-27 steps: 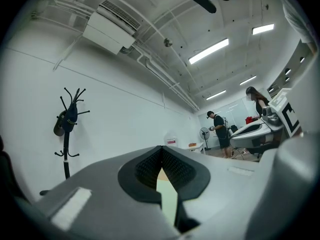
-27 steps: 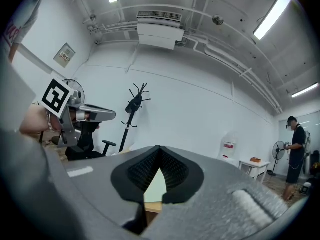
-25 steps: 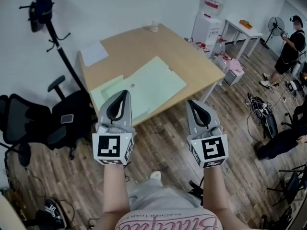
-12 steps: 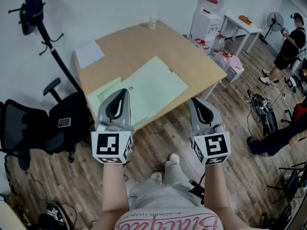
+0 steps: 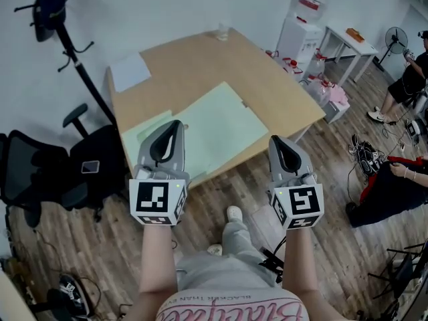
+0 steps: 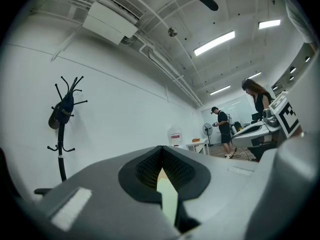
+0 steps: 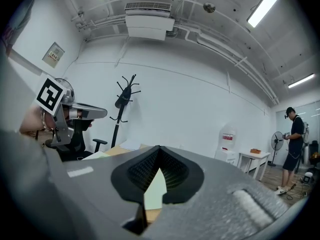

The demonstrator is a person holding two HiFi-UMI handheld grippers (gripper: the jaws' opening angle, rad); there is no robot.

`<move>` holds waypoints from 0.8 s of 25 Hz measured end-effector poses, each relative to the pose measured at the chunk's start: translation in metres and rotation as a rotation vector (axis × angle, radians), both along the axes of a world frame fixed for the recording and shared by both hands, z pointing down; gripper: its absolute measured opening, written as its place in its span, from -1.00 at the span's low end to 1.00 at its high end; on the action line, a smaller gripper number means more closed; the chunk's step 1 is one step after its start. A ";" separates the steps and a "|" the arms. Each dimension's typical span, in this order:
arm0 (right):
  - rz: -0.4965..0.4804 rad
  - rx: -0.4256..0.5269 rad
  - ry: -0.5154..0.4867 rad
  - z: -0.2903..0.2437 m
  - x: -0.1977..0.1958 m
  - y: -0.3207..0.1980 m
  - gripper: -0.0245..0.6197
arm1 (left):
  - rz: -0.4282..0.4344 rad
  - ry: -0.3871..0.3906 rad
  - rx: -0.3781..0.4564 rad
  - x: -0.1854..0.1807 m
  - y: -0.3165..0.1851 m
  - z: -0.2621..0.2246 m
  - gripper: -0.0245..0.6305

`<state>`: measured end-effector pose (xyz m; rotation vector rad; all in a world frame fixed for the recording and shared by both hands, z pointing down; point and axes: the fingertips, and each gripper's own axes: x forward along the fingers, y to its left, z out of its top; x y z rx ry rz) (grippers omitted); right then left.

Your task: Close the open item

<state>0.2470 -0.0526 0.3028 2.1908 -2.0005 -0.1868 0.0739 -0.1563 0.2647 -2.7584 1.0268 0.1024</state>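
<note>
The person's two bare forearms (image 5: 158, 259) reach forward side by side, level and well apart. The left grey two-jaw claw (image 5: 176, 123) points ahead, its black-and-white marker cube (image 5: 157, 202) facing upward. Its jaws meet at the tips, seemingly on nothing. The right grey two-jaw claw (image 5: 275, 139) is posed the same way, its jaws likewise together.

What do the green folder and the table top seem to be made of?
Green folder: probably thin card or plastic sheet, matte; it lies flat with crisp edges and no glare. Table top: likely wood or wood-look laminate, smooth; even light tan, grain not visible.
</note>
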 end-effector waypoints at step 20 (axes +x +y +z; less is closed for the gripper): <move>-0.111 -0.165 -0.027 0.053 0.119 -0.121 -0.91 | -0.172 -0.049 -0.077 0.069 -0.094 0.030 -0.88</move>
